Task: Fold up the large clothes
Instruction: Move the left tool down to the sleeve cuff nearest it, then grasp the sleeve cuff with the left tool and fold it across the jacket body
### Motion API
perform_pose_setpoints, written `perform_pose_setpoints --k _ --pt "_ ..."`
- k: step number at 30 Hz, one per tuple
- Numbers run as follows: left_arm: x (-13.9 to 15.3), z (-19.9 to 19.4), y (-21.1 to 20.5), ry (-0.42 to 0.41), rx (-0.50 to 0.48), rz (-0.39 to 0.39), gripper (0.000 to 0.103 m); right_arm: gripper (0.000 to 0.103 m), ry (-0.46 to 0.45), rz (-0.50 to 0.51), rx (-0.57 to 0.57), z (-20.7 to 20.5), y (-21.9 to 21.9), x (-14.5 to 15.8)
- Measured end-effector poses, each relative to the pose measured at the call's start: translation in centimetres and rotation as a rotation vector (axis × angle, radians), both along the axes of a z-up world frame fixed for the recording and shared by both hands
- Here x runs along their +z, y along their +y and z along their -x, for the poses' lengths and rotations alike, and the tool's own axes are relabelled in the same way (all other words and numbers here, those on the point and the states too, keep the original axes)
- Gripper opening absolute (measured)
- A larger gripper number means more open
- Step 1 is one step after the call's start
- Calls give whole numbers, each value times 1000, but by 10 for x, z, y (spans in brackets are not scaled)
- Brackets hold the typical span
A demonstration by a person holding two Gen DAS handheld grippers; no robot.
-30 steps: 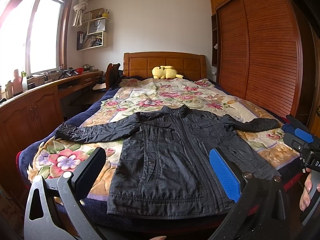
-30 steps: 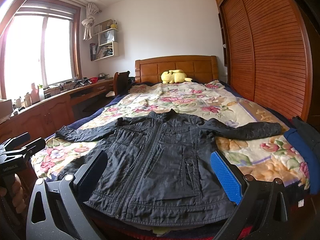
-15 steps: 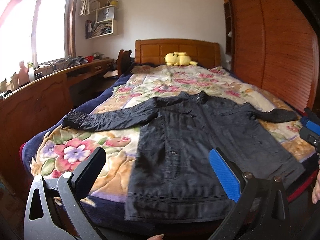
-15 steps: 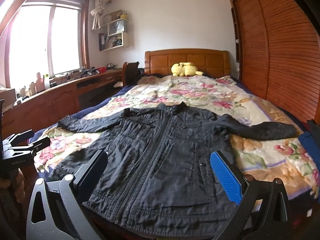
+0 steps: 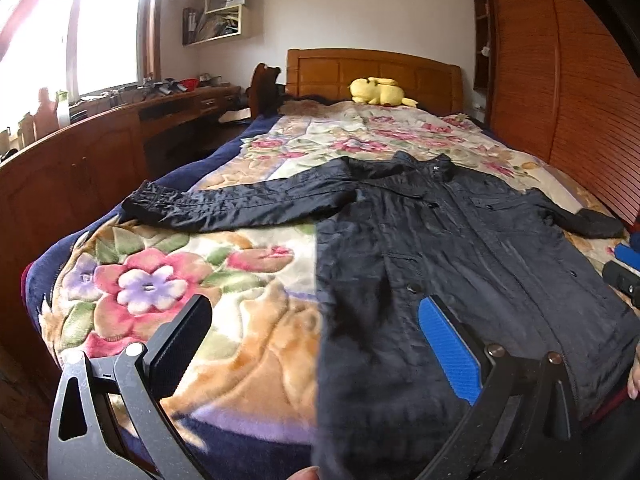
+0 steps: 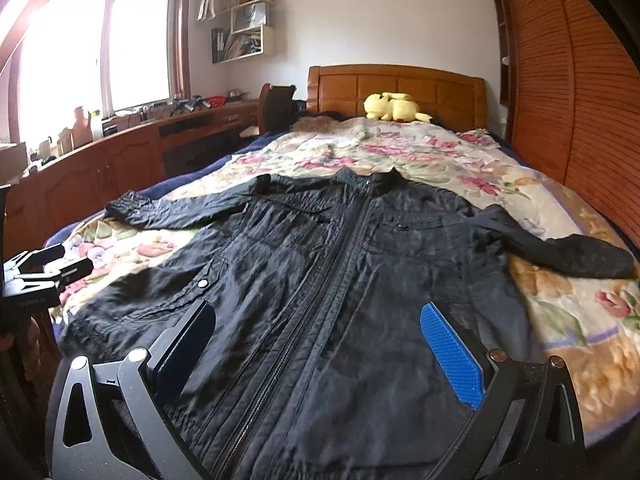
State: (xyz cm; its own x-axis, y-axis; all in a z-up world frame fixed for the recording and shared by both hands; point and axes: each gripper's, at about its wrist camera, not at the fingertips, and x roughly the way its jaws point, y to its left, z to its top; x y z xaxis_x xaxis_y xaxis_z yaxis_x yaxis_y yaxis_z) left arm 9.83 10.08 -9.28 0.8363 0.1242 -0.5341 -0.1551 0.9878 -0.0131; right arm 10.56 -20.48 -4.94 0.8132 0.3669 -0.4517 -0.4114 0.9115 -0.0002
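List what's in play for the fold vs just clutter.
In play: black jacket spread flat on the floral blanket; left gripper and right gripper, both open, holding nothing.

Clutter: yellow plush toy, desk bottles, wall shelf.

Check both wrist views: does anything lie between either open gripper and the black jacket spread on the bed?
Nothing visible does. The jacket lies flat on the floral blanket, directly ahead of the left gripper and right gripper, both open. The yellow plush toy sits far off by the headboard.
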Motion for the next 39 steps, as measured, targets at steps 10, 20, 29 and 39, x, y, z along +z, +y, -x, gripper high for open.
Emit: perform_pose_setpoints --k 10,20,29,39 --pt "2 -22 56 -12 13 -41 103 102 60 -26 78 -34 20 -10" --pt "2 -60 147 32 47 -41 103 102 82 13 146 -46 50 -16" --pt "-22 -108 213 95 84 44 103 102 84 55 201 -62 71 -18" --pt "-33 -168 275 164 176 111 102 102 111 83 235 -78 97 -23"
